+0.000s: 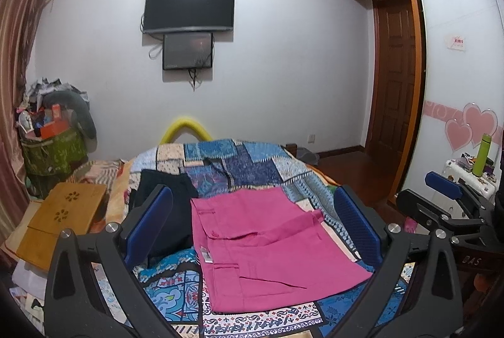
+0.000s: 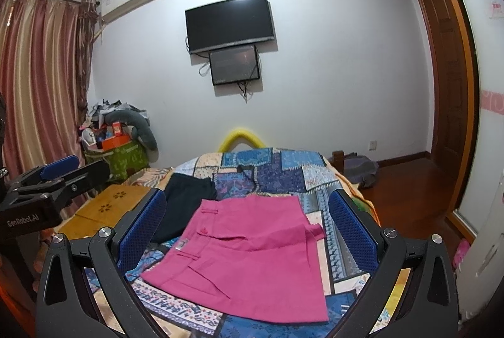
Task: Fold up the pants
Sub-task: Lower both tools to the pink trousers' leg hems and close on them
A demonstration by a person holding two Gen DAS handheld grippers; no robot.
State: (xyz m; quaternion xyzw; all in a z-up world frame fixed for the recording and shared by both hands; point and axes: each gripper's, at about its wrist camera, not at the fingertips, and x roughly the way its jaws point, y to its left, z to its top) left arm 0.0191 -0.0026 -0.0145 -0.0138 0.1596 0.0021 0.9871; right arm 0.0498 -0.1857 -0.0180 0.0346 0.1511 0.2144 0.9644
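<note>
Lying folded on the patchwork bedspread (image 1: 239, 161), pink pants (image 1: 267, 246), dark garment (image 1: 170, 202) touching their left edge, left gripper (image 1: 252, 224) and right gripper (image 2: 249, 231) both spread wide, hovering above the pants, holding nothing, wooden tray (image 1: 63, 218) further left.

Dark garment (image 1: 163, 212) just left of pink pants (image 1: 267, 249).
</note>
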